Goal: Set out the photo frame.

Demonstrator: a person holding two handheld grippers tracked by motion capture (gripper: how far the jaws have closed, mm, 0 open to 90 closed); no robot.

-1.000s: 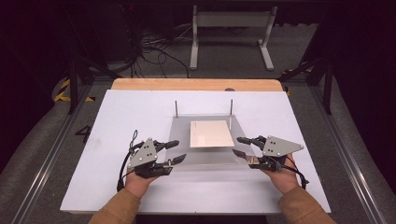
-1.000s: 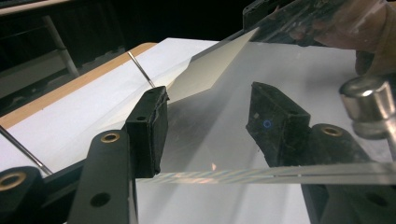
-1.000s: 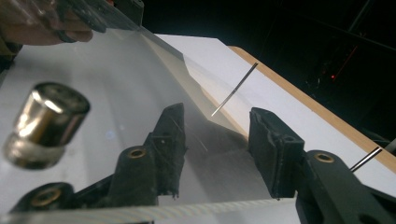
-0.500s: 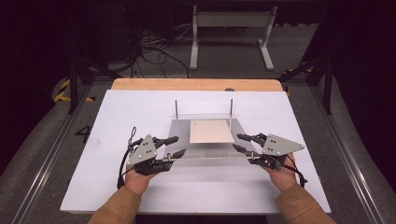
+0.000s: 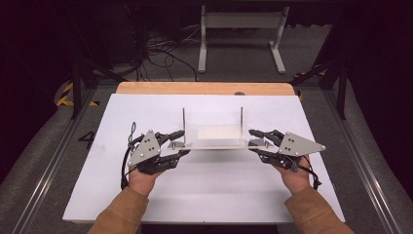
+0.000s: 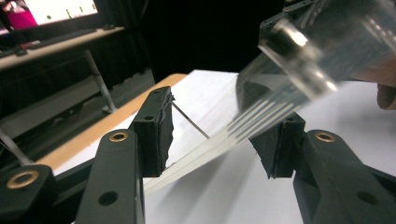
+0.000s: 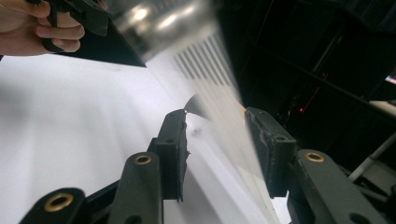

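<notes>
While a person's two hands are reaching in from the near edge of the white table, a clear plate with two thin upright rods is hanging level above the table's middle, carried between the two grippers. The left gripper is meeting the plate's left end; in the left gripper view its jaws are standing apart on either side of the plate's edge, which is passing between the pads, though whether those pads are actually pinching it I cannot tell. The right gripper is meeting the right end, and in the right gripper view the blurred plate is running through an equally wide gap, so its grip is likewise unclear. A pale square sheet is showing just behind the plate. A metal stand is sitting on the floor beyond the table's wooden far edge.
</notes>
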